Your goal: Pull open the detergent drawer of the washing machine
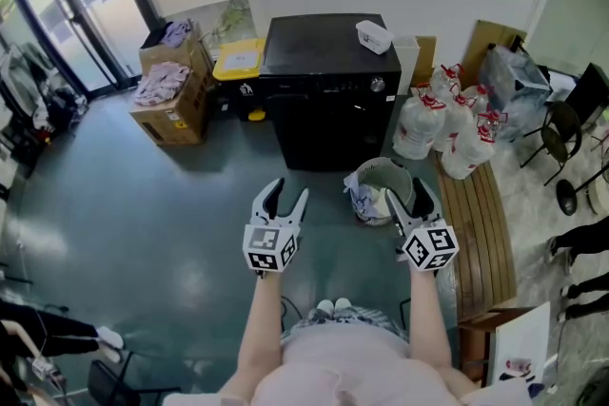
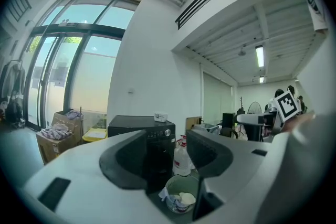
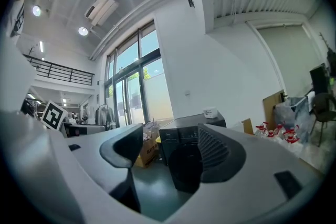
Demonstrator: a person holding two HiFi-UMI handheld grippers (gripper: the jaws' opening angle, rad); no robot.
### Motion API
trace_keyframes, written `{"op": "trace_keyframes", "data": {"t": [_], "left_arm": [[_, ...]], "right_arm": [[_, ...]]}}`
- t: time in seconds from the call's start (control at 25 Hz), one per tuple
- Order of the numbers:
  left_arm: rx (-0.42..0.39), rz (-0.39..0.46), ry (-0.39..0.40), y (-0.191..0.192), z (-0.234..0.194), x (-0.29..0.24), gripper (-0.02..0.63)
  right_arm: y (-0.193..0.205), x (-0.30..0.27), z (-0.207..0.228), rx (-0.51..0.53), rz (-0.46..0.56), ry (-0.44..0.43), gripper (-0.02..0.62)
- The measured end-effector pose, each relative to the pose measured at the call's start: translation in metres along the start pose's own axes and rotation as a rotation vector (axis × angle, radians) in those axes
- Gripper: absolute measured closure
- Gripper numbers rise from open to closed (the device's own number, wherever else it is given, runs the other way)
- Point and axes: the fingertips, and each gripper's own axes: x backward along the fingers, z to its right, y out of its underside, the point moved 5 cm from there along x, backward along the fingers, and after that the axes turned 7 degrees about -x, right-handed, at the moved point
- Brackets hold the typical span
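Note:
A black front-loading washing machine (image 1: pixel 328 90) stands against the far wall, well ahead of both grippers. Its control strip carries a silver knob (image 1: pixel 378 85), and the strip's left end, where the drawer sits, looks flush and shut. My left gripper (image 1: pixel 288 190) is open and empty, held level over the floor and pointing at the machine. My right gripper (image 1: pixel 407 193) is also open and empty, beside the left one. In the left gripper view the machine (image 2: pixel 157 149) shows between the jaws of the left gripper (image 2: pixel 167 149). In the right gripper view the machine (image 3: pixel 184 165) also shows between the jaws of the right gripper (image 3: pixel 170 147).
A pale green bin (image 1: pixel 381 190) with rags stands on the floor just right of the machine. White jugs (image 1: pixel 442 124) cluster beside a wooden bench (image 1: pixel 481 223) on the right. Cardboard boxes (image 1: pixel 176 90) and a yellow lid (image 1: pixel 240 59) sit to the left. A small white box (image 1: pixel 373 36) rests on the machine.

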Motion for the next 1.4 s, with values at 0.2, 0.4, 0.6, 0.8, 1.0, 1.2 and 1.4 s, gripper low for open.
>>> {"op": "trace_keyframes", "data": {"t": [0.2, 0.4, 0.6, 0.8, 1.0, 1.2, 1.4], "left_arm": [[0.012, 0.01, 0.003, 0.0, 0.003, -0.001, 0.294], [0.022, 0.031, 0.004, 0.0, 0.007, -0.001, 0.248], [0.005, 0.022, 0.012, -0.002, 0.006, -0.006, 0.242], [-0.011, 0.019, 0.025, -0.001, -0.003, -0.008, 0.242], [-0.04, 0.007, 0.04, 0.001, -0.02, -0.015, 0.242], [-0.056, 0.007, 0.038, 0.003, -0.034, -0.017, 0.242], [-0.056, 0.002, 0.034, 0.007, -0.04, -0.022, 0.242]], "right_arm": [[-0.001, 0.002, 0.004, -0.006, 0.005, 0.01, 0.232], [-0.001, 0.005, 0.005, -0.001, 0.014, 0.019, 0.169], [-0.002, 0.002, 0.006, -0.004, 0.014, 0.024, 0.158], [-0.001, -0.005, 0.002, -0.007, 0.025, 0.036, 0.158], [0.003, -0.015, -0.005, -0.011, 0.032, 0.053, 0.158], [0.007, -0.022, -0.01, -0.019, 0.045, 0.05, 0.158], [0.011, -0.035, -0.012, -0.012, 0.039, 0.037, 0.158]]}}
